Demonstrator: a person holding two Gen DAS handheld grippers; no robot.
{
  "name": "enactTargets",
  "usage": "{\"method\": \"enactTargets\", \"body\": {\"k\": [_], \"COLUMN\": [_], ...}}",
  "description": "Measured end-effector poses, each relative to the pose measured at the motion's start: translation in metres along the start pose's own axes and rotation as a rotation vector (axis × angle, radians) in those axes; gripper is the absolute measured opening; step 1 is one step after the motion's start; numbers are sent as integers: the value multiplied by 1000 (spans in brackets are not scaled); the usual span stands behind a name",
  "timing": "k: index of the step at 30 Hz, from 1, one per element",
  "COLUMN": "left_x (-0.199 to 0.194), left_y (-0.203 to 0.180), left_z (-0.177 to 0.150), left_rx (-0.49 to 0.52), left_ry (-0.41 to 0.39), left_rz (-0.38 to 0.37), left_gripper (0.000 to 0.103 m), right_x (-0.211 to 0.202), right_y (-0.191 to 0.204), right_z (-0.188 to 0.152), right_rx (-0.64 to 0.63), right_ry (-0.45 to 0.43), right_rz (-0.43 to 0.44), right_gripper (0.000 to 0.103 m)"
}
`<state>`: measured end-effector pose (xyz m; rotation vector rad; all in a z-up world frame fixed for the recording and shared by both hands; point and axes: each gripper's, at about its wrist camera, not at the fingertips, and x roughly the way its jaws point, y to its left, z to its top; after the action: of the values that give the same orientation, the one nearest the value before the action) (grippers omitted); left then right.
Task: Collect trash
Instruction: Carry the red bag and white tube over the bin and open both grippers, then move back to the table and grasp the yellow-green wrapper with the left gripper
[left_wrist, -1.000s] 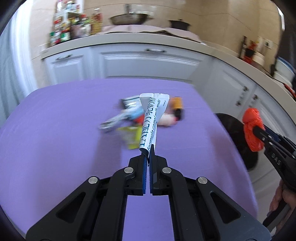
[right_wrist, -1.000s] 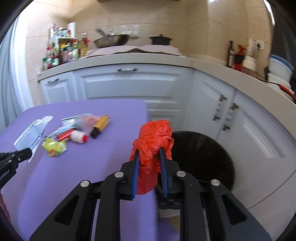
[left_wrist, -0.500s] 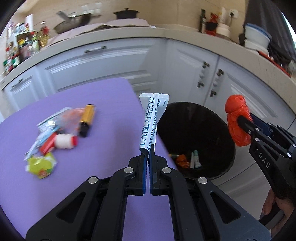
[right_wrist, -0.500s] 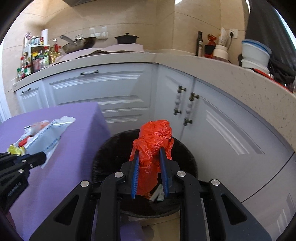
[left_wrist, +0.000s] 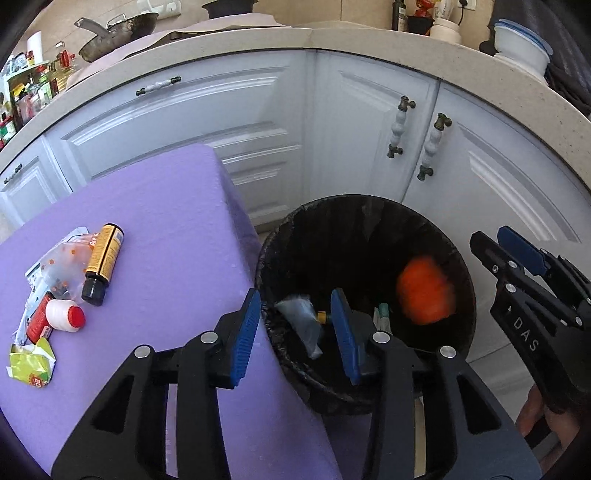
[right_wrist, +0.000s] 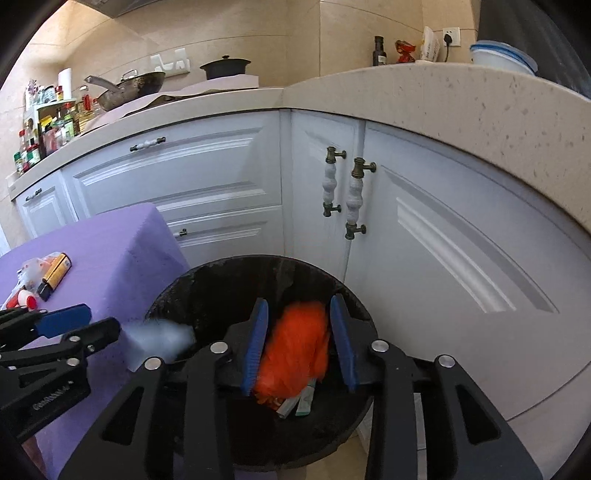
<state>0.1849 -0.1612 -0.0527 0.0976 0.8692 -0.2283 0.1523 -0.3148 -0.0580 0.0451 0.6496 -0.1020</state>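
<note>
- Blue-padded fingers of the left gripper (left_wrist: 297, 332) stood apart, having just been opening; nothing was clamped between them.
- Blurred pale wrapper (left_wrist: 301, 323) lay beyond the gap, free of the pads, over the black bin (left_wrist: 273, 236).
- Right gripper (right_wrist: 298, 341) had likewise just been opening, its pads clear of the blurred orange bag (right_wrist: 295, 350) between them, above the bin.

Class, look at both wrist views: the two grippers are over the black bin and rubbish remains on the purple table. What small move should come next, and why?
Probably swing the left gripper back toward the pile on the purple table. Both sets of jaws have just been opening, and the white wrapper and orange bag show blurred over the black bin, gripped by neither the left nor the right gripper. The brown bottle lies nearest.
</note>
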Motion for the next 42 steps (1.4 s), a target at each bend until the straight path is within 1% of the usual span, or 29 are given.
{"method": "enactTargets", "body": {"k": [5,9,17,24,27,32,35,37,38,40,42], "left_x": [-12,-25,-57,-83,-91,-97,-97,-95,-95,-90,-84], "left_y": [14,29,72,110,125,155,168,178,182,188,191], "left_z": [-1,-6,-23,-47,-55,-71,-78,-81,-82,-82,-81], "left_rx": [-33,-52,-119,-174,-199,-244,-268,-284,-287,-280,-274], "left_ry": [-21,-38,-62,-70,-73,-62,-50,-40,-39,-27,-17], "left_rz": [16,41,92,148,173,224,254,272,274,284,290], "left_gripper": [39,39,39,40,47,48,50,57,58,64,65], "right_x": [-3,-11,-30,-46,-52,-59,-62,-63,-64,-64,-64], "right_y": [1,10,37,67,81,105,119,127,131,139,146], "right_z": [0,1,1,-3,-6,-11,-13,-14,-13,-13,-12], "right_rx": [7,-3,-19,-41,-51,-75,-93,-104,-110,-122,-136], "right_ry": [-2,-11,-19,-20,-19,-12,-13,-17,-18,-21,-19], "right_rz": [3,14,54,104,127,163,176,181,183,188,195], "right_gripper": [38,42,44,47,50,52,58,63,64,70,71]}}
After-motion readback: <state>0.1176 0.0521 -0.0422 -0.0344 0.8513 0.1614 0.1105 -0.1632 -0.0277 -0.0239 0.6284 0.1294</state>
